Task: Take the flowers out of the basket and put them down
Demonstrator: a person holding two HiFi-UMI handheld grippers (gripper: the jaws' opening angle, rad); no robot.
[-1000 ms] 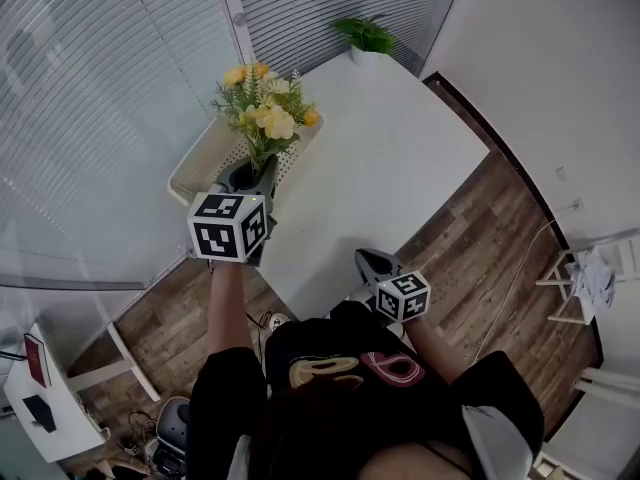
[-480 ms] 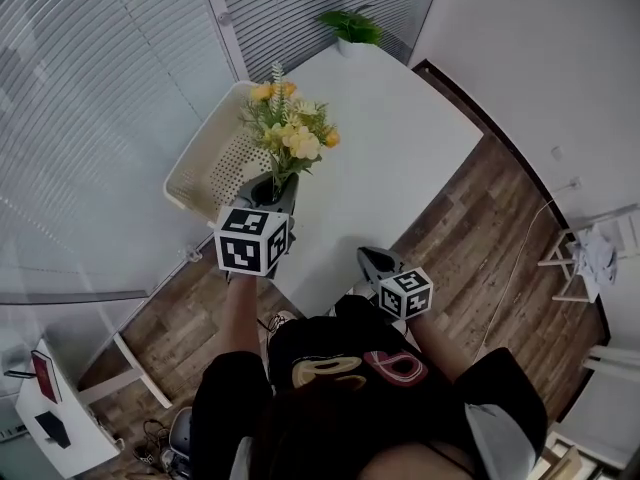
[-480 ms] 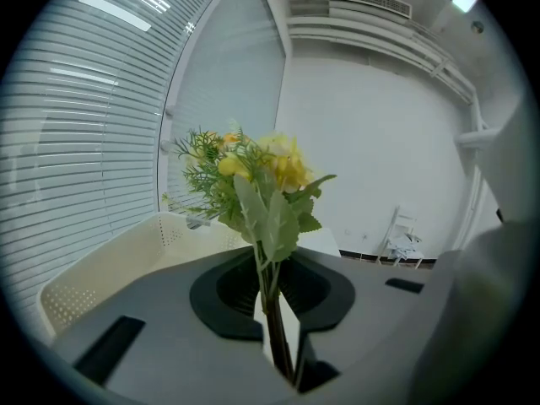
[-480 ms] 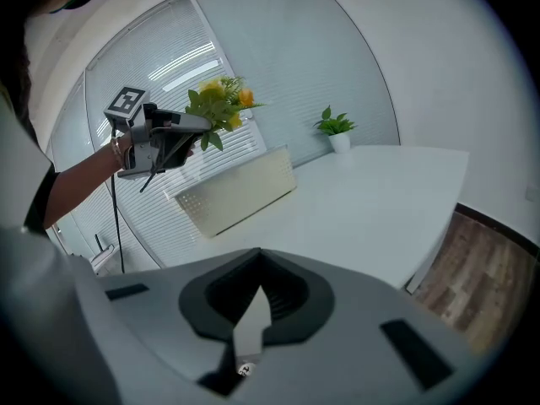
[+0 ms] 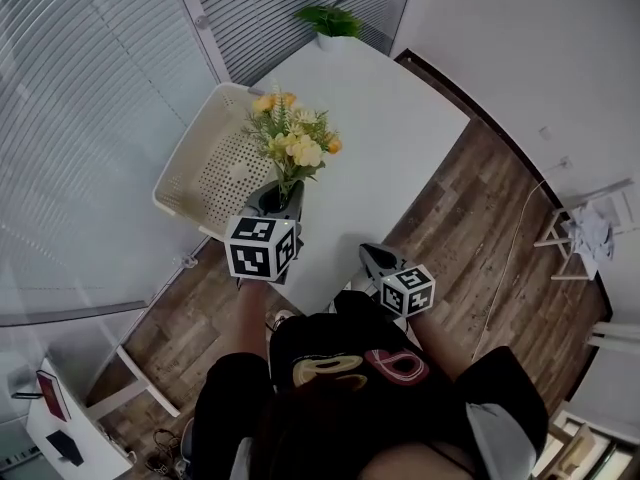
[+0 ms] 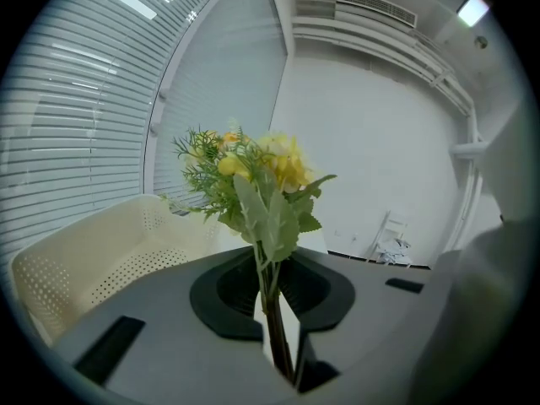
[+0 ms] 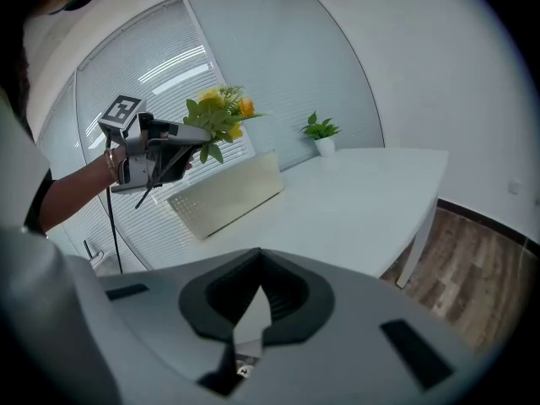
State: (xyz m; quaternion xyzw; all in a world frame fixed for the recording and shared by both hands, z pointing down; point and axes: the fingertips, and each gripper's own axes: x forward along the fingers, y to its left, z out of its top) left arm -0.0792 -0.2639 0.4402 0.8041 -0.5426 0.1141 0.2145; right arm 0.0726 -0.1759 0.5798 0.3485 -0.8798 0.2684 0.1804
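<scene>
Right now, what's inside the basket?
Only the basket's bare perforated floor shows. The flowers, gripped by the stems in the left claw, cover its near right corner in the head view.

The flowers (image 5: 295, 148) have their stem ends hidden inside the left tongs (image 5: 283, 196).
</scene>
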